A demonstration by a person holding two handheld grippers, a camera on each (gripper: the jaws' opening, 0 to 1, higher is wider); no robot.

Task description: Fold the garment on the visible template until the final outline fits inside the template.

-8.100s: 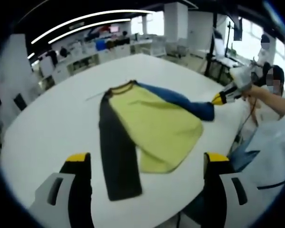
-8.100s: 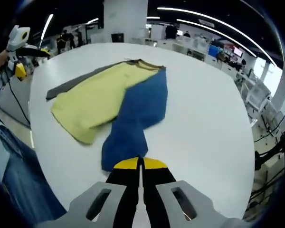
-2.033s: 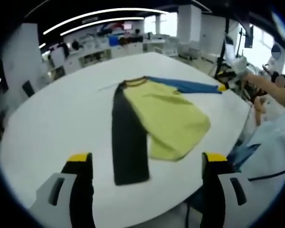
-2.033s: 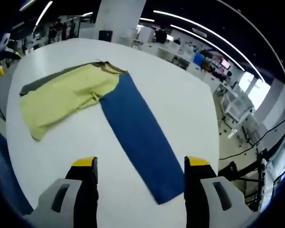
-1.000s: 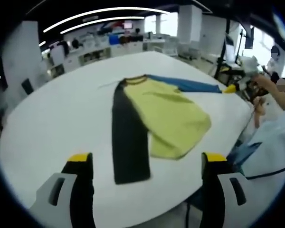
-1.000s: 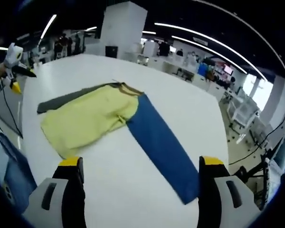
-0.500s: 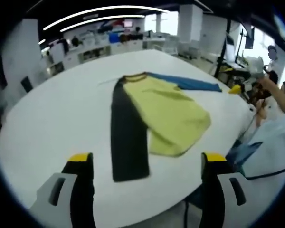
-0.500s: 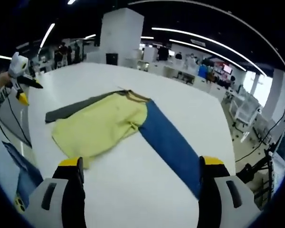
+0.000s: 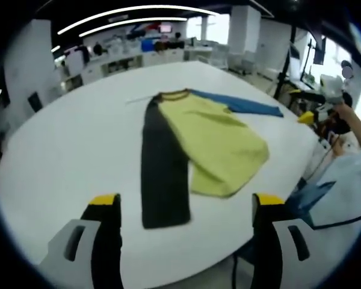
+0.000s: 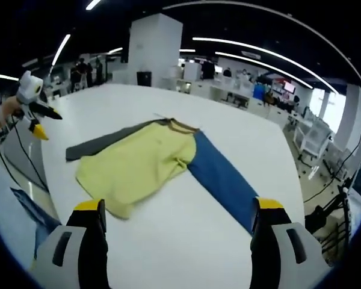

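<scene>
- On the white table, toward its near edge in my left gripper view, lies the long-sleeved shirt, spread flat with its yellow-green body creased and a little rumpled at the hem.
- Its dark grey sleeve runs straight down toward my left gripper; the sleeve's cuff end lies between my two jaws in that view, but well short of them.
- Its blue sleeve stretches away from the brown collar toward the table's far right edge, flat on the surface.
- My left gripper holds nothing: its jaws stand wide apart, yellow tips up, above the near edge of the table.
- My right gripper is likewise spread wide with nothing between the jaws; in the right gripper view the shirt lies ahead of it, blue sleeve angling toward my right jaw, grey sleeve reaching off to the far left.
- At the left of the right gripper view my left gripper shows, held off the table's edge.
- At the right of the left gripper view my right gripper shows beside the table's edge, just past the blue cuff and not touching it.
- No template outline can be made out on the table.
- Behind the table stand a white pillar and rows of desks.
</scene>
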